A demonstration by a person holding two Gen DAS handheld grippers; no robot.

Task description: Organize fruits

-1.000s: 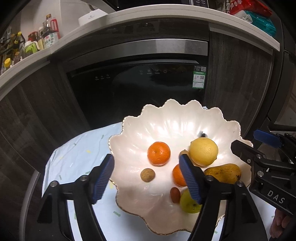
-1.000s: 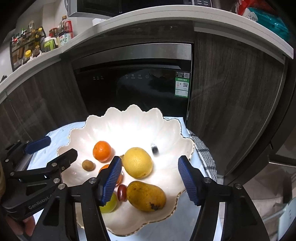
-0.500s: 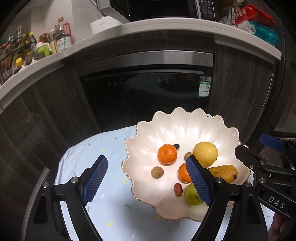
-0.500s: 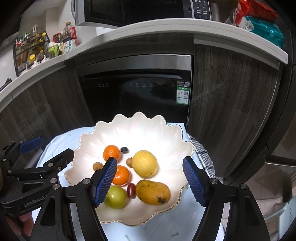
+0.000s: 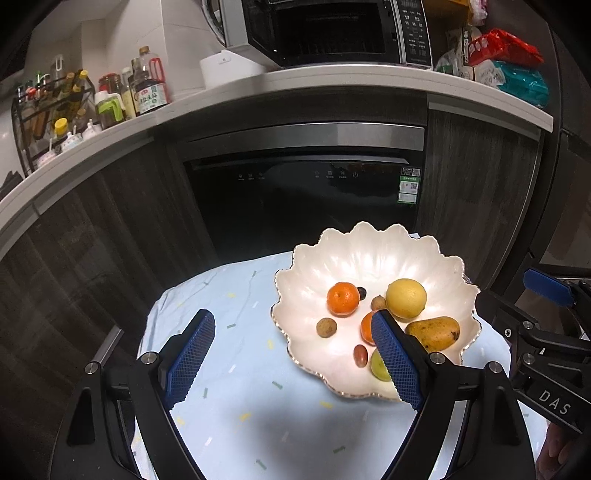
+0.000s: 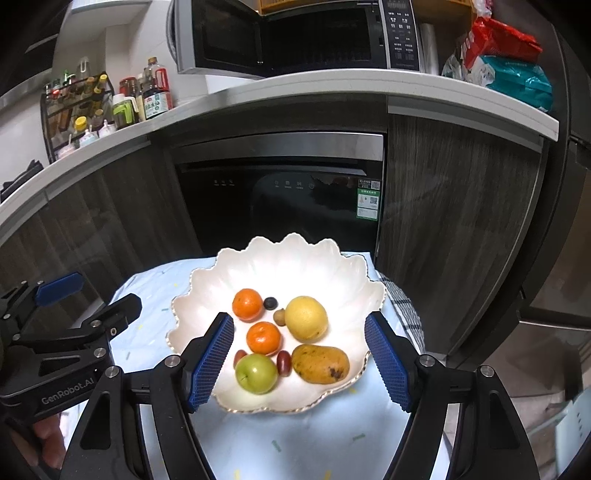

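Both of your grippers had pulled back and risen since the earlier view, so the scalloped plate [image 6: 373,295] looked smaller. Your left gripper [image 5: 291,362] and right gripper [image 6: 299,360] stood wide, holding nothing. Beyond them, on the plate, lay the green apple [image 6: 256,373], mango [image 6: 320,363], tangerines and lemon [image 6: 306,318]. A careless reach could have nudged the round fruit rolling over the shallow rim.

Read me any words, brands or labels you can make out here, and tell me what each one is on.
"DAS": on the right gripper body, left wrist view.
"GenRobot.AI": on the left gripper body, right wrist view.
Green sticker on the black appliance door: too small to read.
Bottle label on the counter: blurred.
Microwave buttons: too small.
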